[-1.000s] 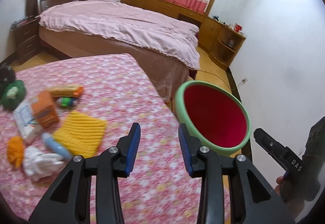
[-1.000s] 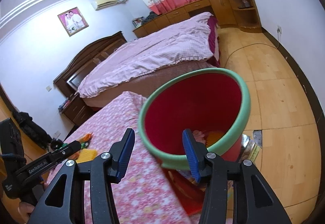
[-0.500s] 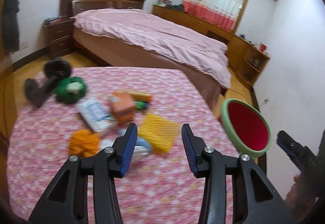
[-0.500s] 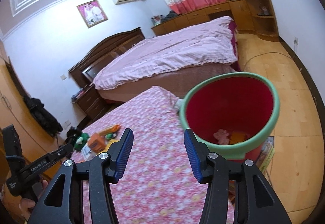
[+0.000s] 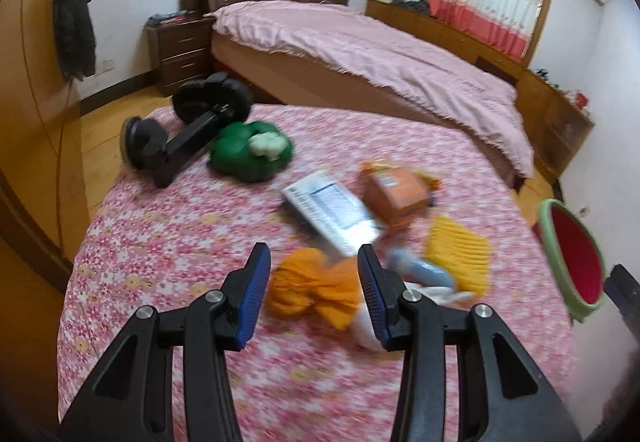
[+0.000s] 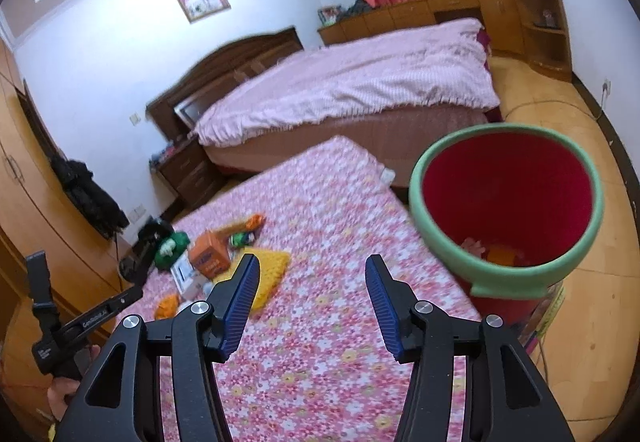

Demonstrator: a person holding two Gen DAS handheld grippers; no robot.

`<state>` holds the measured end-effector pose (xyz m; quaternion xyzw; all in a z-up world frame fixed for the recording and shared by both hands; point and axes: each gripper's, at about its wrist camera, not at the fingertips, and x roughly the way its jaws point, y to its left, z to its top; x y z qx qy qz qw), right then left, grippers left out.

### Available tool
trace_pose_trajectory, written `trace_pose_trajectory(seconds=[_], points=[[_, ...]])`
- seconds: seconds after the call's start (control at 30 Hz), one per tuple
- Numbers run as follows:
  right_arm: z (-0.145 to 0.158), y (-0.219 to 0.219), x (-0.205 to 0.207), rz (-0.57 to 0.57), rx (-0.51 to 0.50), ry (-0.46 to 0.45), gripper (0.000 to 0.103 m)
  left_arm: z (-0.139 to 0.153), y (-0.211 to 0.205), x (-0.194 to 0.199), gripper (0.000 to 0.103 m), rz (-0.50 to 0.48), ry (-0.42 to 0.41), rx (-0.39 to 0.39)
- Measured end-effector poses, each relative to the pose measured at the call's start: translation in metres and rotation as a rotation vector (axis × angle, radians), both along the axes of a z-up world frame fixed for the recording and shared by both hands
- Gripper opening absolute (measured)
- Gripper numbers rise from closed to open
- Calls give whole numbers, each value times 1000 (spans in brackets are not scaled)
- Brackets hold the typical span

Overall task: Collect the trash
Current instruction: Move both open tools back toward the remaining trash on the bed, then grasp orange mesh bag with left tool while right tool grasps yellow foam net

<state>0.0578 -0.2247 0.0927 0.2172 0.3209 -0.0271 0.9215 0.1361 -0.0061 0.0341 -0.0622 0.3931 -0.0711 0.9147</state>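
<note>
My left gripper point(image 5: 310, 286) is open and empty, just above and in front of a crumpled orange wrapper point(image 5: 312, 288) on the pink floral bedspread point(image 5: 180, 242). Around it lie a white printed packet point(image 5: 332, 211), an orange carton point(image 5: 396, 195), a yellow knitted cloth point(image 5: 458, 248), a light blue tube point(image 5: 420, 268) and white crumpled paper point(image 5: 364, 326). The red bin with a green rim point(image 6: 508, 209) stands beside the bed at the right, with some trash inside. My right gripper point(image 6: 312, 292) is open and empty over the bedspread, left of the bin.
A green plush toy point(image 5: 250, 153) and a black stand with round pads point(image 5: 180, 137) lie at the far left of the bedspread. A large bed with a pink cover point(image 5: 360, 53) stands behind. Wooden cabinets point(image 6: 520, 21) line the far wall.
My left gripper has swung left and down from the bin toward the pile, now over the orange wrapper. My right gripper has pulled back from the bin and turned left.
</note>
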Motion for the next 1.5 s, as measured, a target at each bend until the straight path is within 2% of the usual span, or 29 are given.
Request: trace_pose_trajectory(seconds=[0.23, 0.43, 0.73, 1.03, 1.3, 1.37, 1.43, 1.5], points=[[-25, 23, 41, 40, 10, 96, 56, -32, 12, 23, 46, -10, 84, -51], [-40, 48, 66, 82, -8, 141, 56, -44, 12, 26, 45, -45, 100, -83], [-62, 75, 96, 119, -48, 199, 56, -51, 9, 30, 45, -84, 91, -88], [-81, 92, 116, 147, -90, 234, 56, -54, 10, 30, 45, -90, 91, -94], [-85, 97, 115, 140, -124, 206, 56, -53, 8, 28, 45, -90, 90, -82], [-85, 98, 113, 137, -130, 201, 53, -53, 5, 26, 45, -102, 82, -75], [-86, 97, 112, 141, -115, 195, 41, -53, 2, 25, 40, -121, 75, -89], [-87, 97, 111, 150, -101, 192, 36, -53, -1, 24, 38, -127, 64, -81]])
